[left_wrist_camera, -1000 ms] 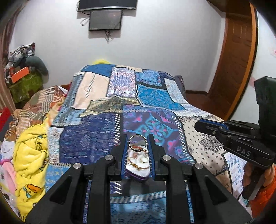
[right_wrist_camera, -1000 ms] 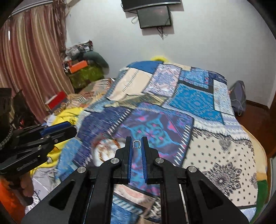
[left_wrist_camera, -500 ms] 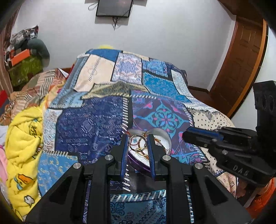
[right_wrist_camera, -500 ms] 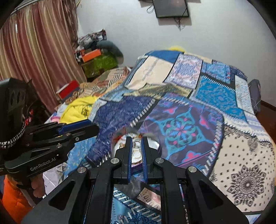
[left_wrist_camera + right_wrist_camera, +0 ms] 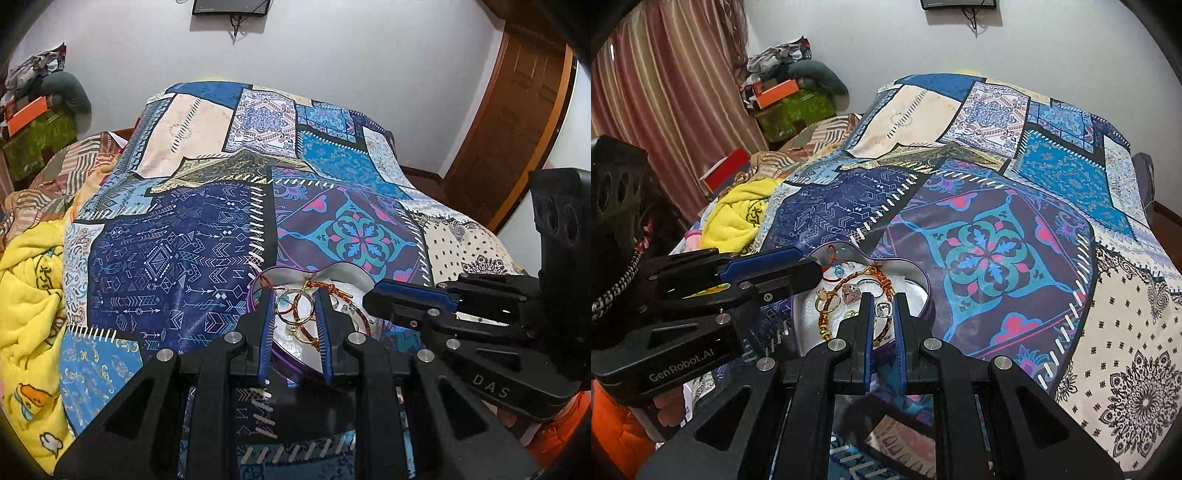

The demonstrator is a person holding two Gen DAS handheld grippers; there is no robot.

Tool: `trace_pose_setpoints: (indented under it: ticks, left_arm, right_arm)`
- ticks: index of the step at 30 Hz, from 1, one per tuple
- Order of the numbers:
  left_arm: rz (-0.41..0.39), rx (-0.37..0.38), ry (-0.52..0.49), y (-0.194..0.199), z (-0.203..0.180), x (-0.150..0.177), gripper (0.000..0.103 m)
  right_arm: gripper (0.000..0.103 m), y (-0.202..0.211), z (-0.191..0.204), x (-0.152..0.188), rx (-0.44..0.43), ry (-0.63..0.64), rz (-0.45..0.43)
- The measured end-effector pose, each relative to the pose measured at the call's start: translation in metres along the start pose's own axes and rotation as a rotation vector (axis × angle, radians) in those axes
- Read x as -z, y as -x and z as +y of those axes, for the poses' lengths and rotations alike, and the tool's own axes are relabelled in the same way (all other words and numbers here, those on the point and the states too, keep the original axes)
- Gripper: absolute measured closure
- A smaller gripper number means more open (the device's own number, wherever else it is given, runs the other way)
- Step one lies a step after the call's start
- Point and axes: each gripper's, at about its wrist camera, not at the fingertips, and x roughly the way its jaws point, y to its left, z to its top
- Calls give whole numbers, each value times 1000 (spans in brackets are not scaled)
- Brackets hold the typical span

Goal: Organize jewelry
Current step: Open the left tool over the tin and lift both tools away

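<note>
Holding both tools over the heart-shaped tin (image 5: 925,286), you have each one pinching a piece of jewelry. Your left gripper (image 5: 294,302) has its jaws clamped on a thin gold hoop (image 5: 294,300), which stands upright between the blue pads just above the tin's pale lining. Your right gripper (image 5: 882,308) has its jaws nearly together, closed on a small ring (image 5: 882,307) with a squarish clear stone, also above the tin. In the left wrist view the right tool reaches in from the side, its tip just beside the tin's rim (image 5: 354,275).

Inside the tin lie a braided orange-and-gold bracelet (image 5: 849,282), a pink stone (image 5: 851,292), a pale peach ring (image 5: 823,294), a string of gold beads (image 5: 824,325) and a red thread (image 5: 831,253) draped over the far rim. The tin rests on the patchwork bedspread (image 5: 982,254), at the seam between the dark blue arrow patch and the purple flower patch.

Beyond, a yellow blanket (image 5: 29,295) bunches at the bed's left edge. Further off, a pile of clothes and an orange box (image 5: 775,88) sit by the striped curtain (image 5: 665,92), and a wooden door (image 5: 517,122) stands on the right.
</note>
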Motion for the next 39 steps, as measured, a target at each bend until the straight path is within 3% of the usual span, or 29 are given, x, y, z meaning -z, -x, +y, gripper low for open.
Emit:
trace_pose_setpoints:
  ticks: [13, 17, 21, 28, 35, 37, 39]
  left_arm:
    - [15, -6, -5, 0, -1, -1, 82]
    - [0, -16, 4, 11, 0, -4, 77]
    - [-39, -25, 16, 33, 0, -9, 76]
    - [-193, -64, 31, 104, -7, -23, 76]
    - [-393, -91, 11, 194, -25, -25, 75]
    - [-463, -110, -8, 222, -36, -21, 68]
    - [-526, -131, -29, 245, -48, -15, 64]
  right_arm:
    - [94, -4, -1, 1, 8, 1, 21]
    - [85, 5, -4, -1, 2, -19, 17]
    - [84, 26, 0, -7, 8, -19, -24]
    - [84, 94, 16, -20, 22, -16, -184]
    - [84, 181, 50, -23, 50, 7, -417]
    - [84, 202, 62, -20, 62, 20, -479]
    - [76, 223, 75, -16, 74, 33, -538]
